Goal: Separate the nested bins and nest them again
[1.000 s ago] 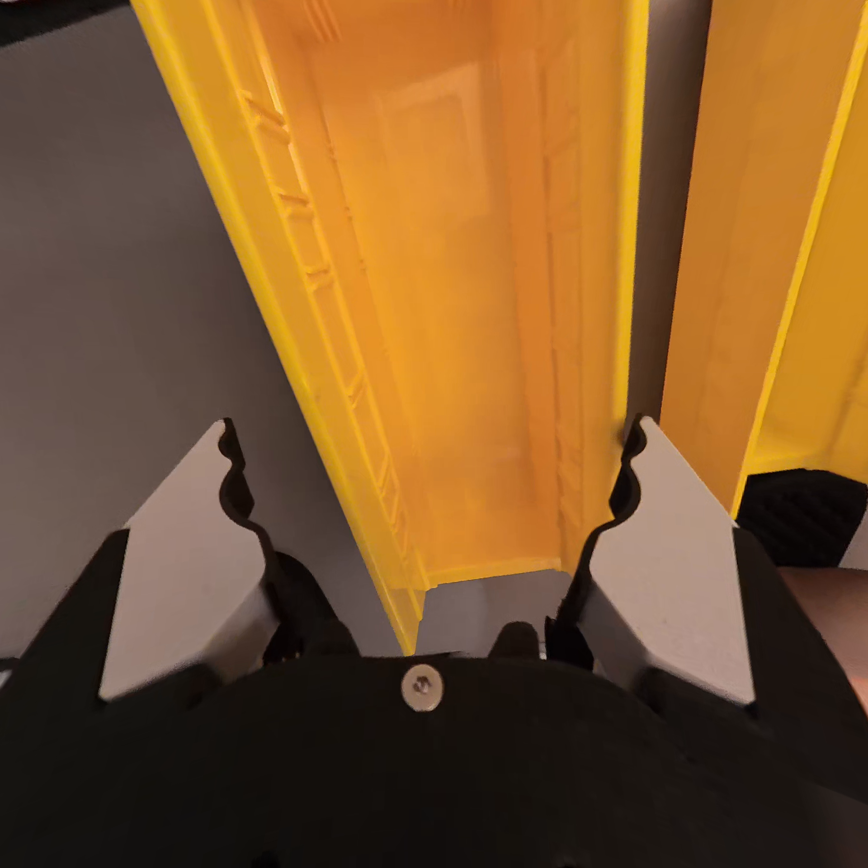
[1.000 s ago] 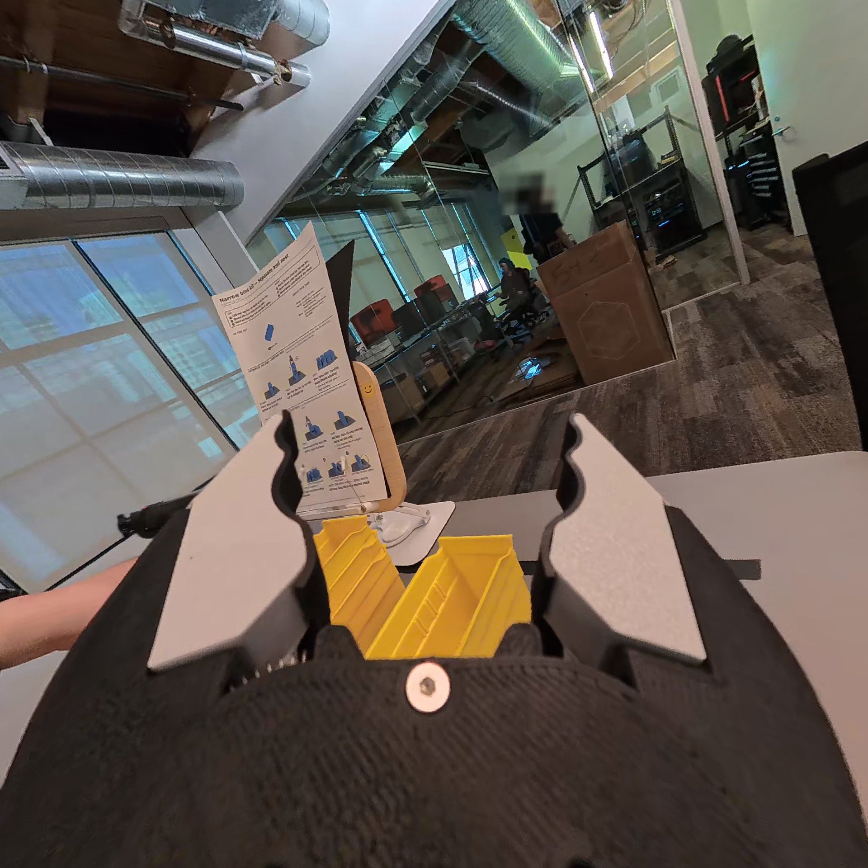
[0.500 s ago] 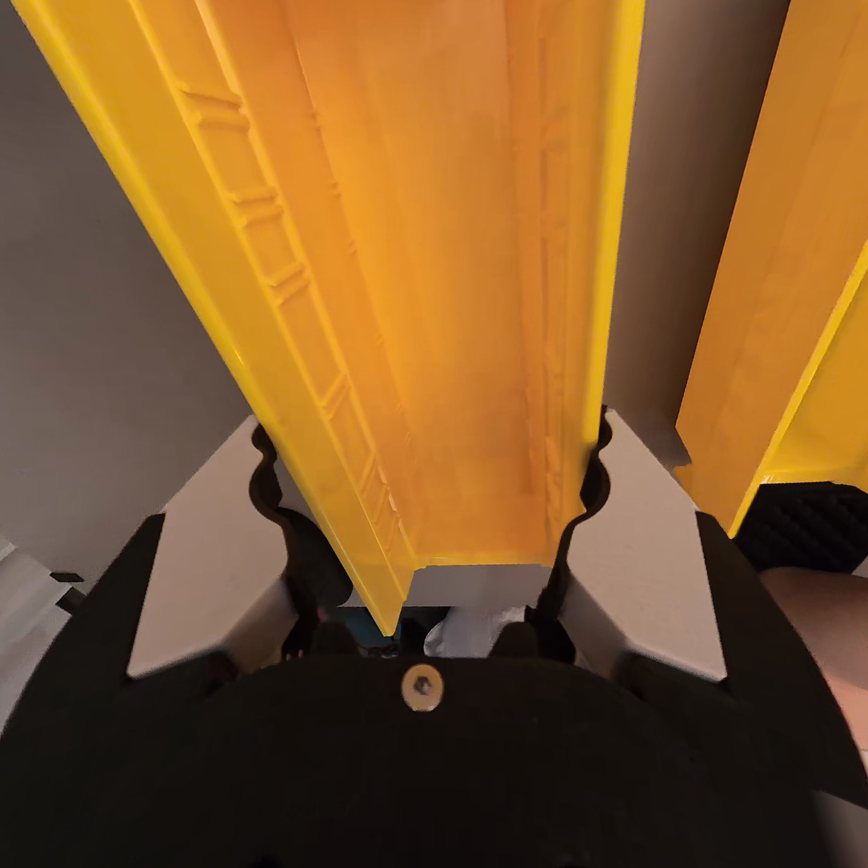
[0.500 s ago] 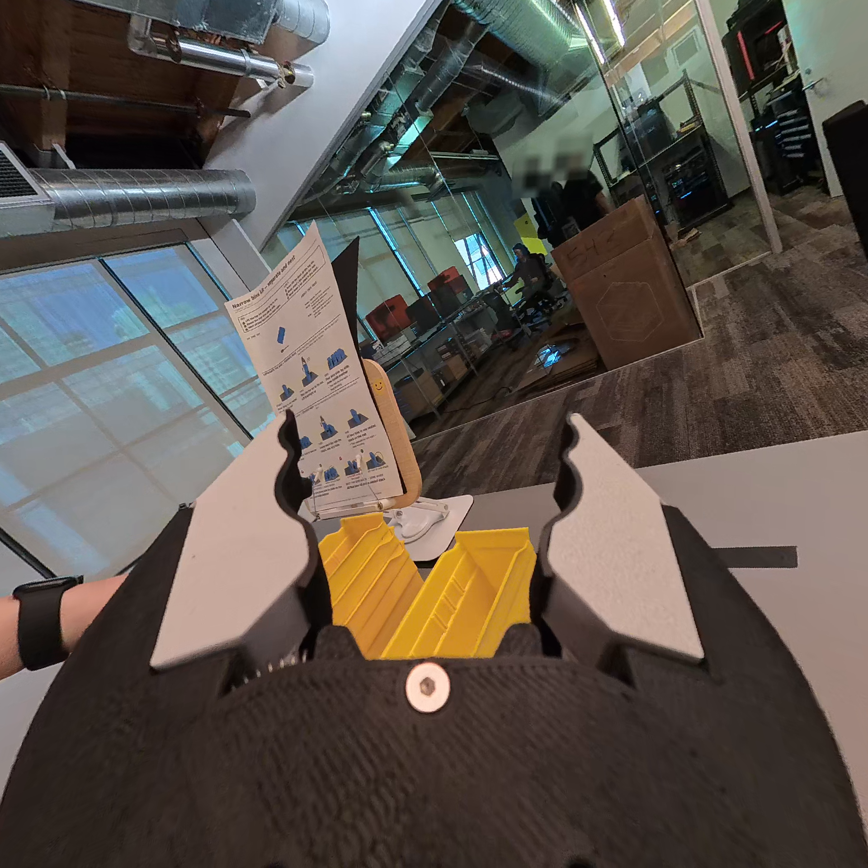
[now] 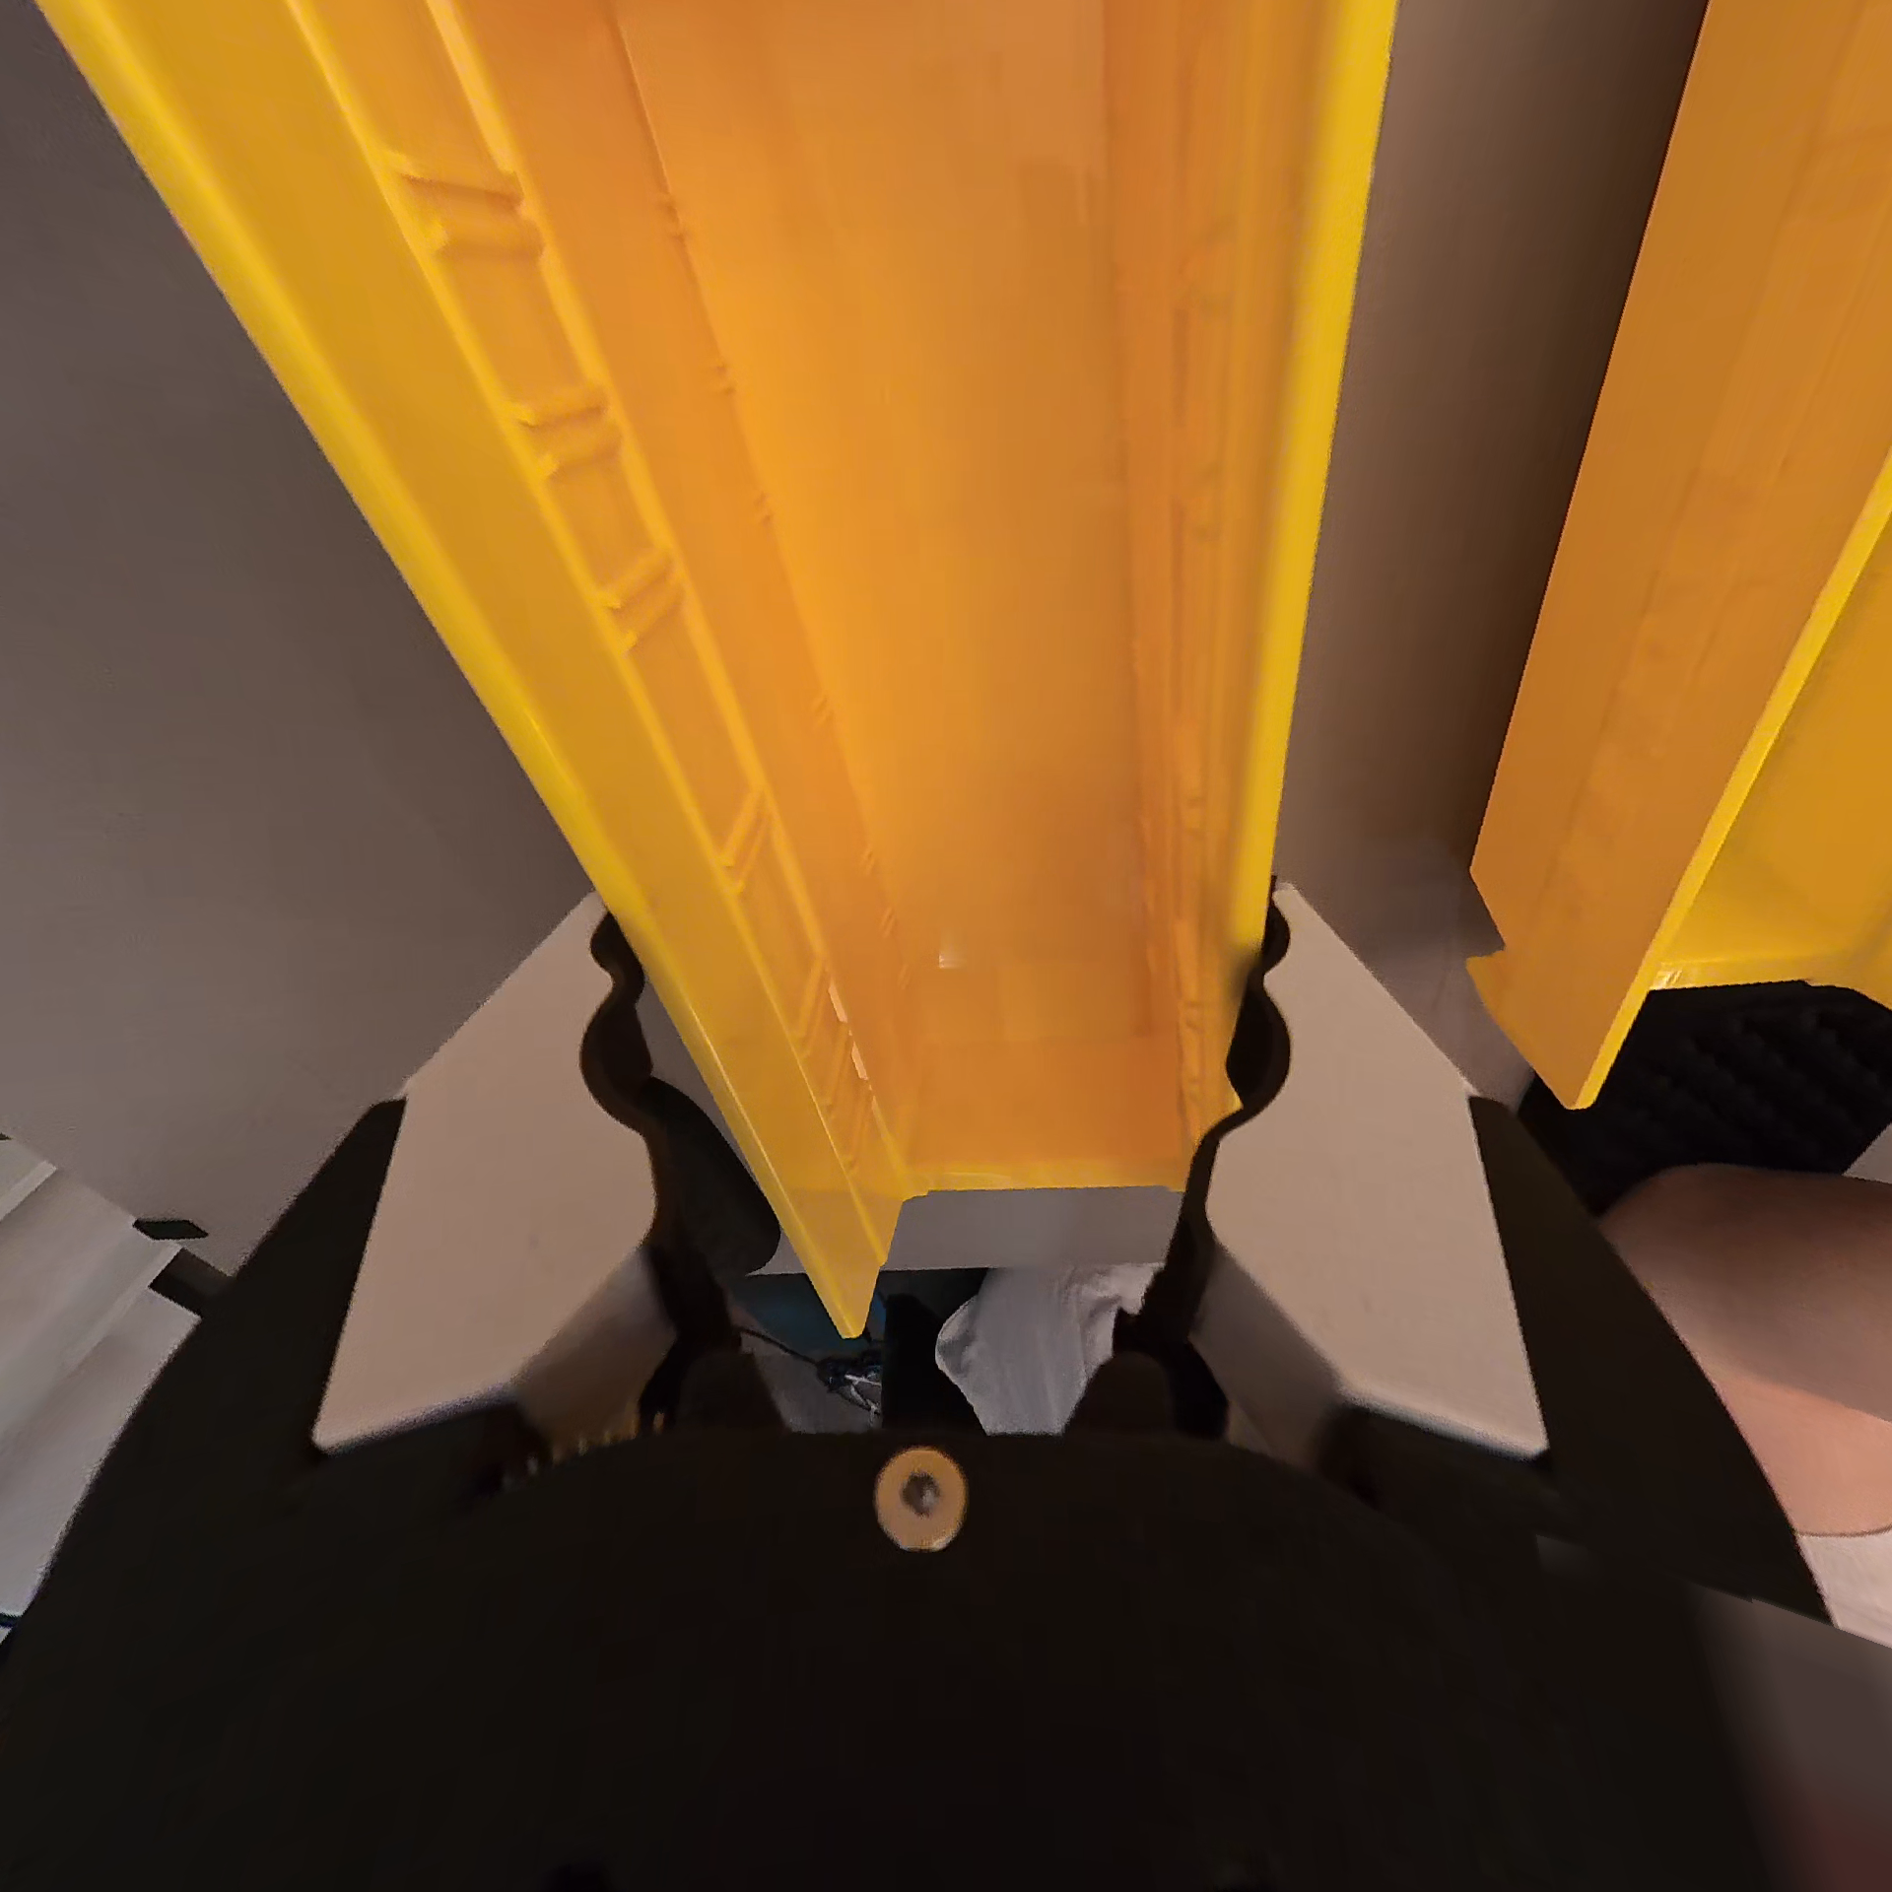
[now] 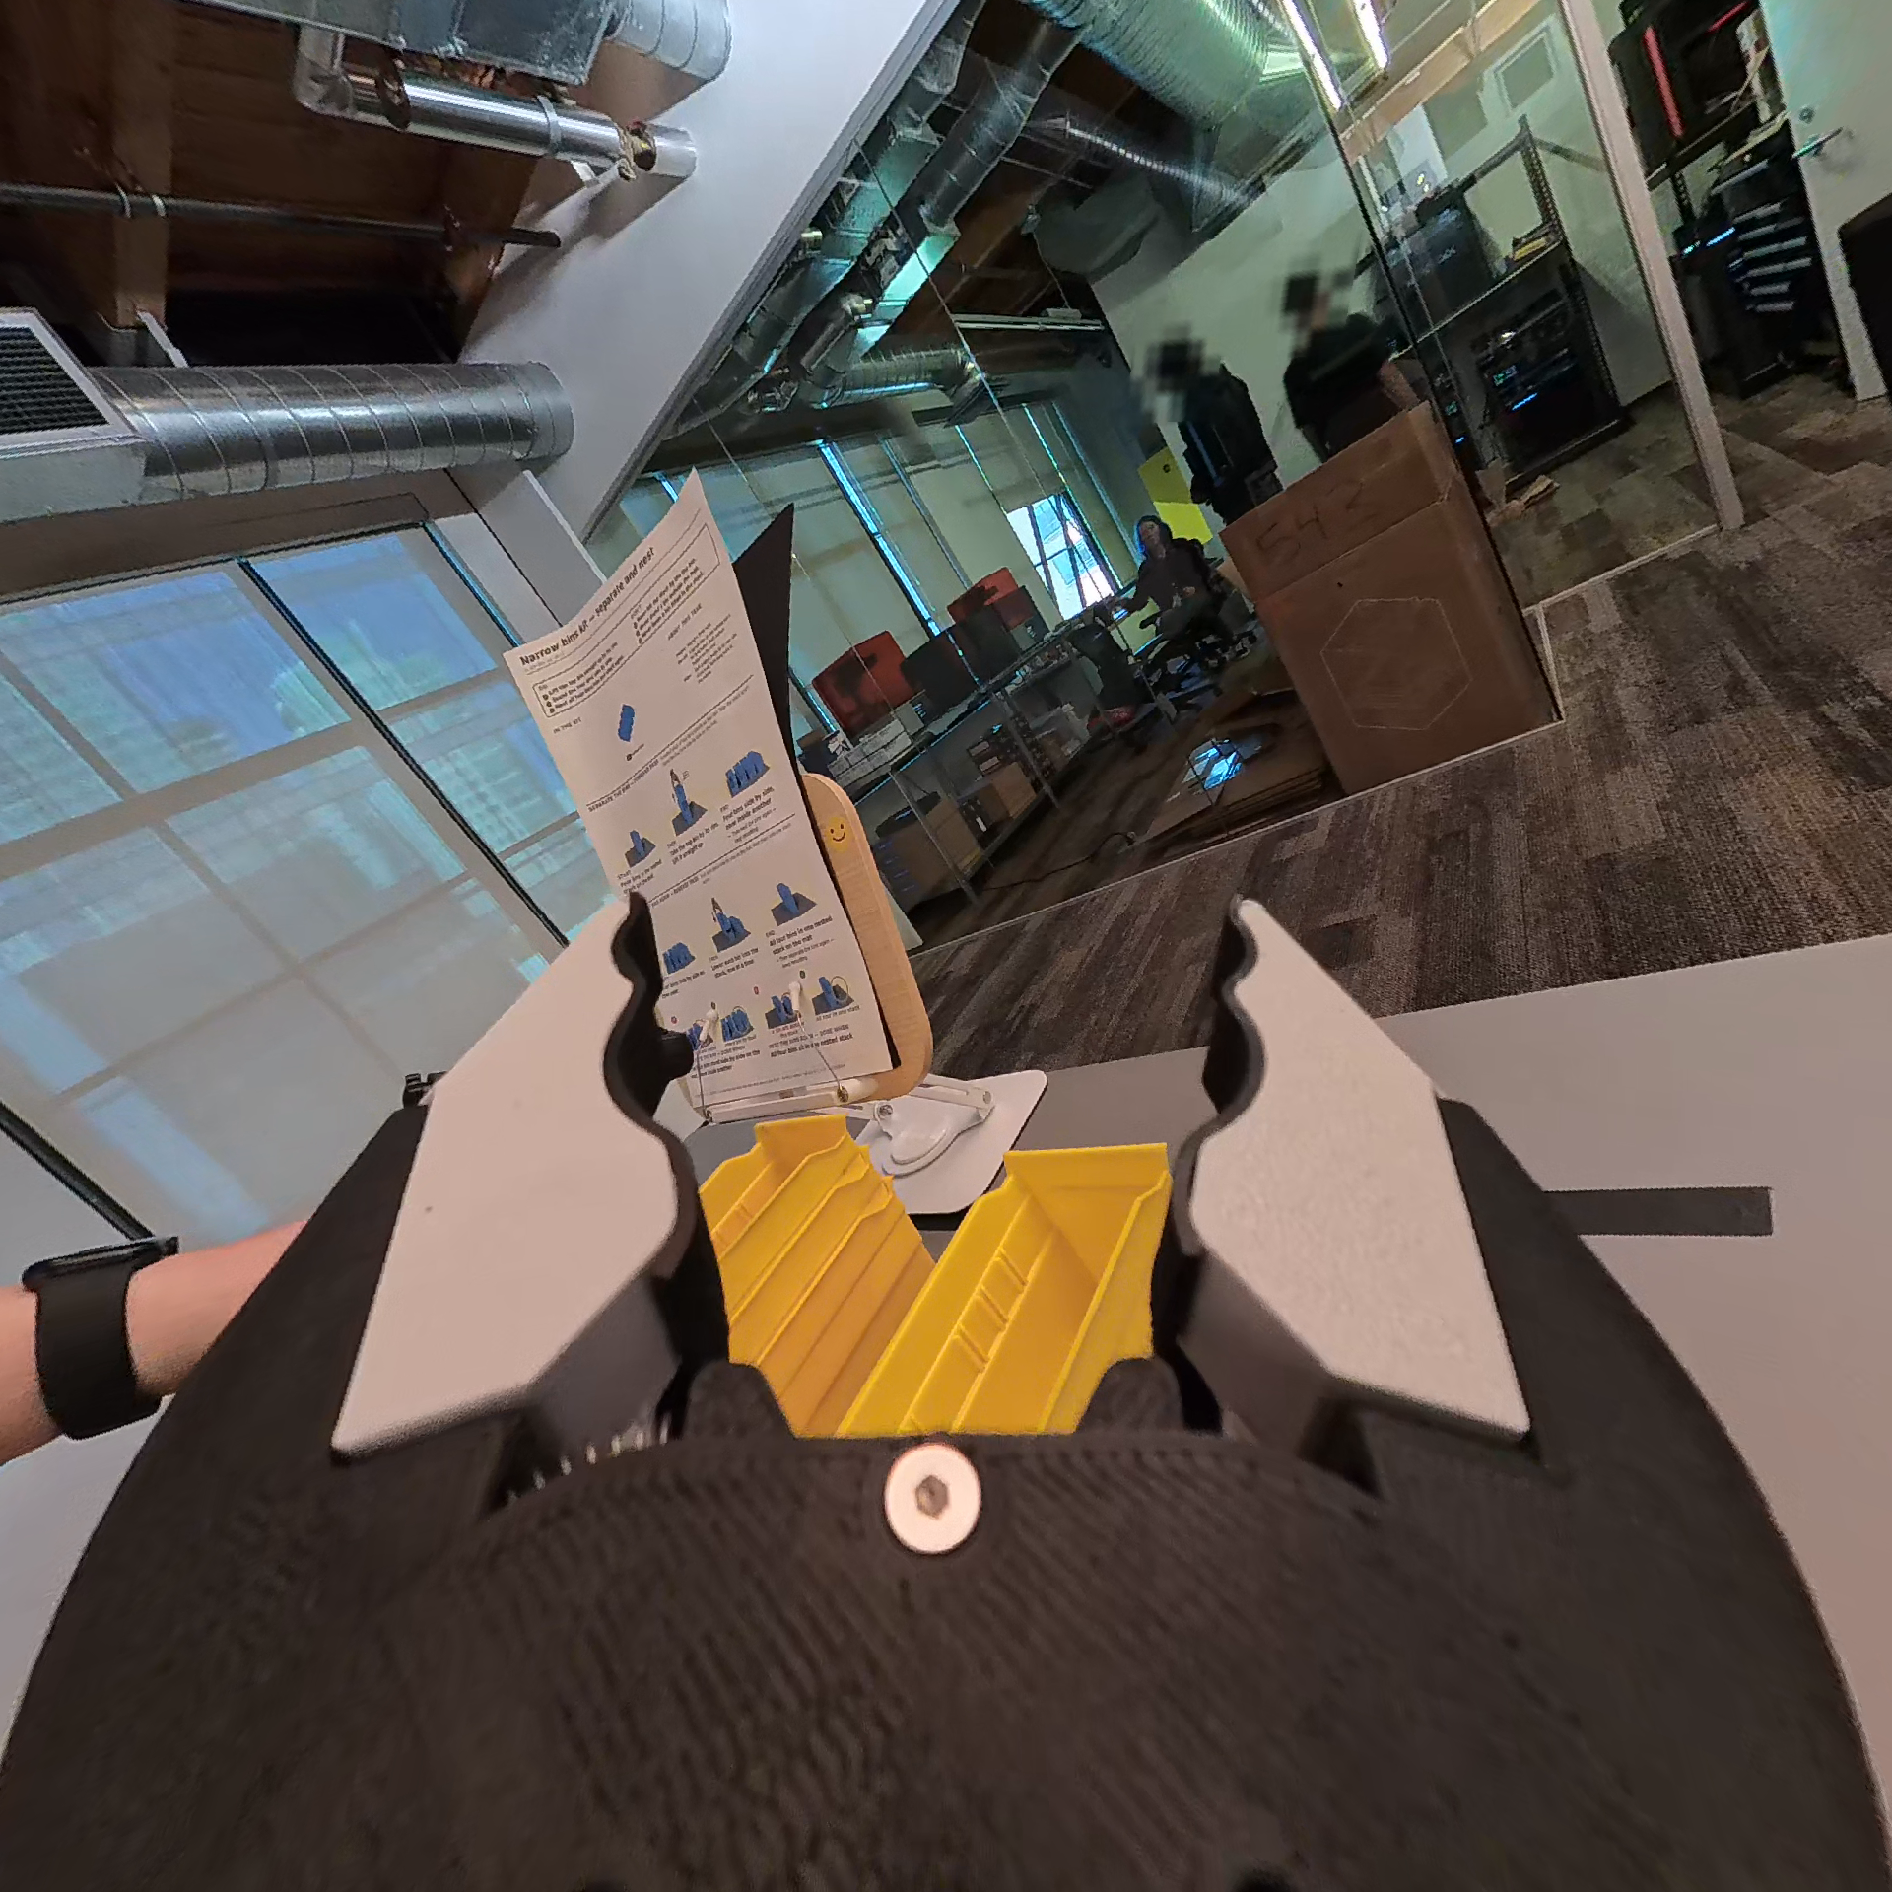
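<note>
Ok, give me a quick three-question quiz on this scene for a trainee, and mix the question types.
1. True or false: the right gripper is clamped on a bin.
2. What stands on the table behind the bins? A) a printed sheet on a stand B) a blue bucket C) a laptop
3. Fill in: the left gripper has its fingers on either side of a ___ bin.

Key: 1 false; 2 A; 3 yellow.
</note>
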Demonstrator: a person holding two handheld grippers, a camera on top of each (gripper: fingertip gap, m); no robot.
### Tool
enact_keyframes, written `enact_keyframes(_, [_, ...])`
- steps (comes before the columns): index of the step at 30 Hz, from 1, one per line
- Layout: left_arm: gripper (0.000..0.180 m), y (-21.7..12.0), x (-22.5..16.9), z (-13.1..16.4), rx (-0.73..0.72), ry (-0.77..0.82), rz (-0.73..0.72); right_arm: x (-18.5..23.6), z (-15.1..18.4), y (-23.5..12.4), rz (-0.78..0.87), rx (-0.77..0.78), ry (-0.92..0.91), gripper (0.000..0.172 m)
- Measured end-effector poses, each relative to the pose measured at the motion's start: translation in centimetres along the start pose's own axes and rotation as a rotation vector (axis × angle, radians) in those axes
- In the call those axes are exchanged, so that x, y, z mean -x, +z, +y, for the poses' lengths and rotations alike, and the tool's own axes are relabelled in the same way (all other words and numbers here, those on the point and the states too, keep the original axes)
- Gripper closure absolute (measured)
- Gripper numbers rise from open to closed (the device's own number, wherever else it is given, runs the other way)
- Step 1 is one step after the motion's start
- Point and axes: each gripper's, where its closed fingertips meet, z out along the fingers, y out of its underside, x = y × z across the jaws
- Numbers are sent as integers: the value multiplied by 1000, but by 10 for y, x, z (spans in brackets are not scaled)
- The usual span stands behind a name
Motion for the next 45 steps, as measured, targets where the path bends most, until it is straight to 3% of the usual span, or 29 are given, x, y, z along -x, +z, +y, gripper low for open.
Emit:
enact_keyframes(11, [63, -10, 0, 3, 36, -12, 25, -2, 6, 5, 7, 29, -3, 66])
enact_keyframes(18, [62, -55, 7, 7, 0, 12, 44, -2, 7, 6, 5, 33, 3, 66])
enact_keyframes(24, [62, -108, 43, 14, -70, 8, 78, -1, 9, 5, -3, 44, 2, 66])
enact_keyframes(28, [61, -117, 83, 19, -130, -54, 64, 3, 10, 7, -10, 51, -6, 65])
enact_keyframes(33, [62, -87, 116, 25, -145, -98, 25, 7, 14, 11, -17, 69, -14, 65])
enact_keyframes(45, [63, 29, 159, 26, -73, -101, 14, 8, 15, 12, -14, 75, -17, 65])
